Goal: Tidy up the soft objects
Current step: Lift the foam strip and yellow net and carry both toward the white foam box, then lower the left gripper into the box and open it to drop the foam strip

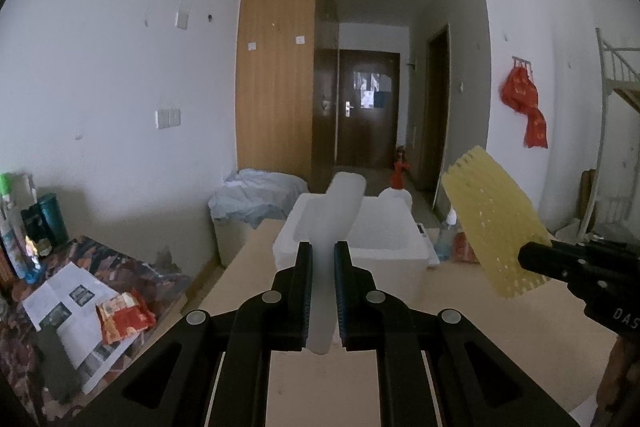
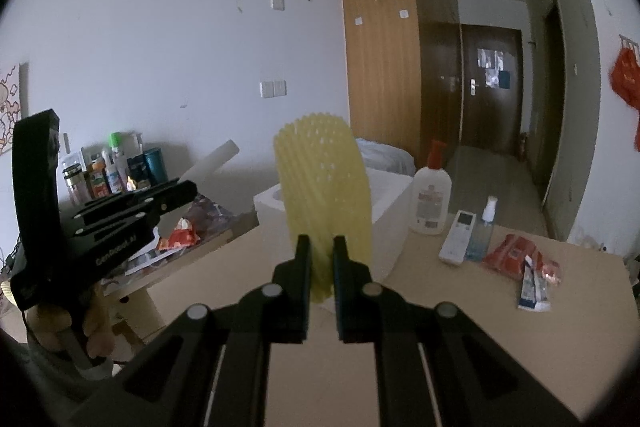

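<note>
- Light brown tabletop (image 2: 460, 311) fills the low part of both views, in a room with white walls and a dark door far back.
- Closest in the left view, the left gripper (image 1: 322, 259) is squeezed tight on a white foam strip (image 1: 340, 211). The strip sticks up and away, above the tabletop.
- Closest in the right view, the right gripper (image 2: 321, 255) is squeezed tight on a yellow foam net (image 2: 324, 187) with little holes. It stands up tall from the gripper, off the tabletop too.
- Just behind both soft things sits a white foam box (image 1: 360, 247) with its top open. I think that is where they should go.
- Neither soft thing is in the box yet. So both are picked up, and dropping them in is the part left to do.
- To the right on the tabletop lie a remote (image 2: 456, 237), a small spray bottle (image 2: 482, 235), a white lotion bottle (image 2: 432, 195) and red snack packs (image 2: 516, 253).
- Farther off, a bed (image 1: 256, 195) waits by the wooden closet (image 1: 280, 51).
</note>
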Available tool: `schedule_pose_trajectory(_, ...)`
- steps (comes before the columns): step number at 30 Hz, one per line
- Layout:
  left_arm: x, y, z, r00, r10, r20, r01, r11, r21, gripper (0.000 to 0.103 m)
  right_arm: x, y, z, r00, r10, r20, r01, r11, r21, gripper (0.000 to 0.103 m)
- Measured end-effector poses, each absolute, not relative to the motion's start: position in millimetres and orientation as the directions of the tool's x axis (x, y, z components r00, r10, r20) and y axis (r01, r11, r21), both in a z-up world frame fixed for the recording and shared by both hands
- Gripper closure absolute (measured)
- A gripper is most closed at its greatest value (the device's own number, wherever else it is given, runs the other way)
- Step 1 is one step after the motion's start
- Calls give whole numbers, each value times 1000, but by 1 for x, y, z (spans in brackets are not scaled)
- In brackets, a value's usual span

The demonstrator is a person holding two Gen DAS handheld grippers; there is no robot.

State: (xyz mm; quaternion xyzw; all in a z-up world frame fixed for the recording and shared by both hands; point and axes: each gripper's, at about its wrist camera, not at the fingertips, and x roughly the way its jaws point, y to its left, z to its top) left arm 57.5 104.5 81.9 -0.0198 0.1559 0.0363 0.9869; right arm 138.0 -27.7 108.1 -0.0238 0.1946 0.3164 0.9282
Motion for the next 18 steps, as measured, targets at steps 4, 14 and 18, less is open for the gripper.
schedule_pose_trajectory(4, 66, 104, 85, 949, 64, -308, -75, 997, -23, 92, 147, -27, 111, 724, 578, -376, -596, 799, 80, 90)
schedule_pose_trajectory(14, 85, 105, 86, 947, 54, -318, -66, 997, -28, 92, 162, -23, 114, 726, 570, -385, -589, 804, 81, 90)
schedule_pose_trajectory(18, 94, 104, 89, 944, 52, -326, -65, 998, -28, 92, 170, -22, 118, 732, 562, -386, -582, 810, 76, 90)
